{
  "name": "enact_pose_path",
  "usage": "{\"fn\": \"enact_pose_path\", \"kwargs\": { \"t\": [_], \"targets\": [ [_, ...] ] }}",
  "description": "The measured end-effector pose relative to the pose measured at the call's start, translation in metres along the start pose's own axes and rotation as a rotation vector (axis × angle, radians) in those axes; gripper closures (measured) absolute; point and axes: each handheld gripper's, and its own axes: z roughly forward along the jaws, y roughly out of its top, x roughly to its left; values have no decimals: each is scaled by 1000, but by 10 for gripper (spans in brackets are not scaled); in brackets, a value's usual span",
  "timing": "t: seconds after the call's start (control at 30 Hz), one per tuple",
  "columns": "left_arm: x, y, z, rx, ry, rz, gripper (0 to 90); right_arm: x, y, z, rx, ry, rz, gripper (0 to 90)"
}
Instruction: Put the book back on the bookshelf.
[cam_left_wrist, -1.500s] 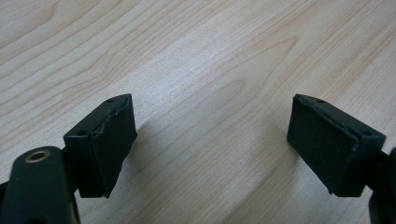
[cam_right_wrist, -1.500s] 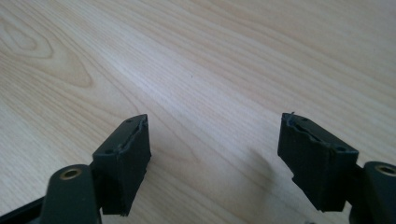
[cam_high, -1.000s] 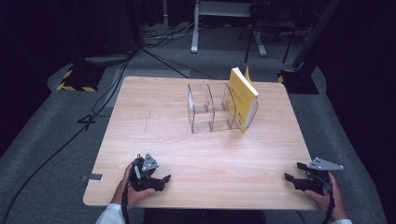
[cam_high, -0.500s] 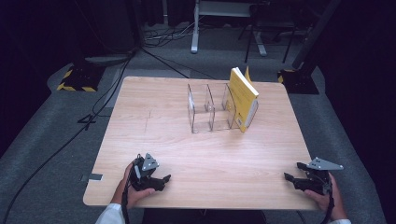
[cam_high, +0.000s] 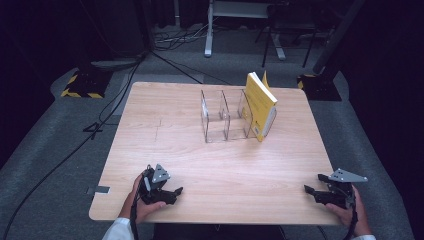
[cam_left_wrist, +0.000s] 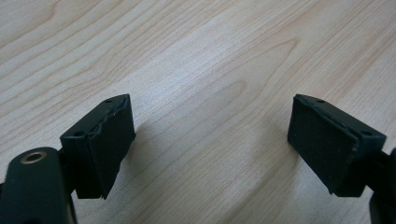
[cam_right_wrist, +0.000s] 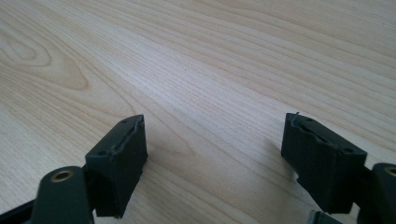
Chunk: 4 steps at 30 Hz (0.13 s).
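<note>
Nothing has moved: each hand-held gripper, left and right, rests jaws apart, well short of the upright yellow book.

No legible text, label or number anywhere, even on the yellow book.

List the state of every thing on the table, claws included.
Book: upright, leaning on the rack's right end.
Rack: upright, clear, slots empty.
Left claw: open, holding nothing, low at the table's near edge.
Right claw: open, holding nothing, low at the near right corner.
Table: bare wood between claws and rack.
</note>
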Motion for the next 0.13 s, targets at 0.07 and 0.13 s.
{"fn": "enact_pose_path", "kwargs": {
  "t": [0.07, 0.13],
  "targets": [
    [0, 0, 0, 0, 0, 0, 154, 0, 0, 0, 0, 0, 0, 228],
    [0, 0, 0, 3, 1, 5, 154, 0, 0, 0, -1, 0, 1, 228]
  ]
}}
